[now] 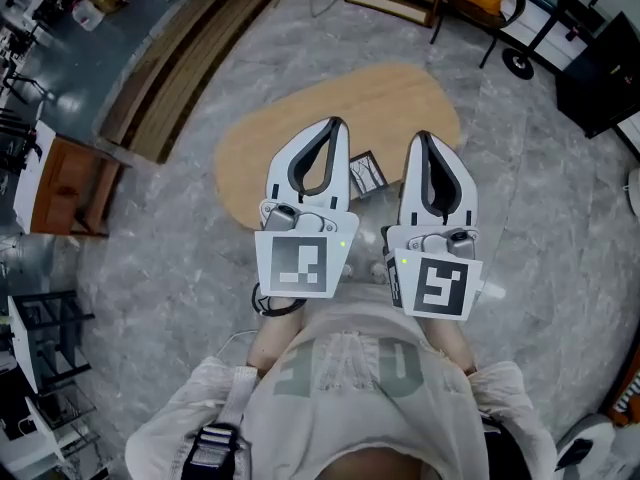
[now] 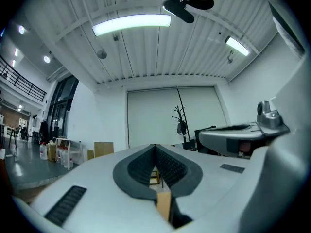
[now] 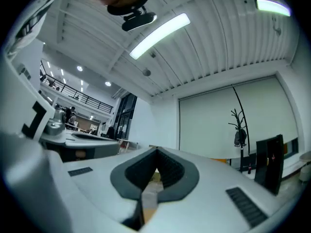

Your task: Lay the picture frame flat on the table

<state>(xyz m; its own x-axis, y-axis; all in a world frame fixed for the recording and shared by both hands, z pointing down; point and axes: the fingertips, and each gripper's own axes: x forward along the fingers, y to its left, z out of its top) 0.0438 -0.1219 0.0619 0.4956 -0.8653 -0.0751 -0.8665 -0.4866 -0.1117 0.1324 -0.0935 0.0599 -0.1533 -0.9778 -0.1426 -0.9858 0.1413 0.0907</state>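
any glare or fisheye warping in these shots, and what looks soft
Left gripper view: strong fisheye, dark corners, the ceiling light blown out white, near foreground soft. Right gripper view: same warping, its light strip glaring. Head view: even light, floor bowed at the edges.

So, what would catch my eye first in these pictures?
The white left hand-held gripper and right hand-held gripper fill the middle of the head view, side by side, both shut and empty. Beneath them an oval wooden table stands on a grey marble floor. A small picture frame shows on the table between the two grippers.
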